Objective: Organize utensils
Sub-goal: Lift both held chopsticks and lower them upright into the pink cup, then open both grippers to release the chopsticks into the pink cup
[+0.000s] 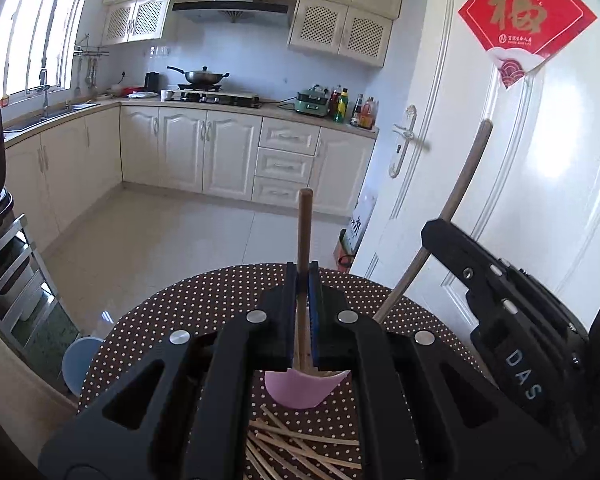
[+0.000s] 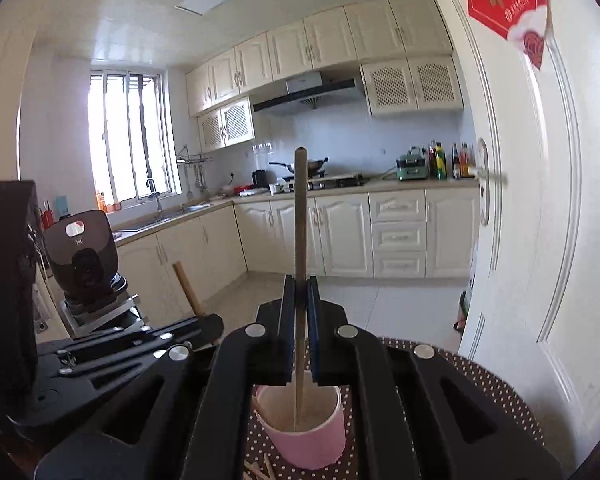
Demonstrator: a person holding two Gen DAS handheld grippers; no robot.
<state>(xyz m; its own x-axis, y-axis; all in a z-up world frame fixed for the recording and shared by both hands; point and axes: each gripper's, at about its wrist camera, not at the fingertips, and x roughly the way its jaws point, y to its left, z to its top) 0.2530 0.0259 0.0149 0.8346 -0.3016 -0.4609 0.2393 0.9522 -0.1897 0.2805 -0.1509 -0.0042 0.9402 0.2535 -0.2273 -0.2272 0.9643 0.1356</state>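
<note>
My left gripper (image 1: 302,276) is shut on a wooden-handled utensil (image 1: 304,232), held upright over the round polka-dot table (image 1: 220,296); a pink cup rim (image 1: 300,390) shows just below it. My right gripper (image 2: 301,292) is shut on a thin wooden chopstick (image 2: 300,220) whose lower end stands inside the pink cup (image 2: 304,436). The right gripper (image 1: 500,312) and its chopstick (image 1: 460,192) also show at the right of the left wrist view. The left gripper (image 2: 148,344) shows at the left of the right wrist view. Several loose chopsticks (image 1: 300,444) lie on the table.
A white door (image 1: 520,180) with a red paper decoration (image 1: 526,12) stands close on the right. A blue stool (image 1: 80,364) sits below the table's left edge. A metal rack (image 1: 16,288) and a black appliance (image 2: 82,256) are on the left. Kitchen cabinets stand beyond.
</note>
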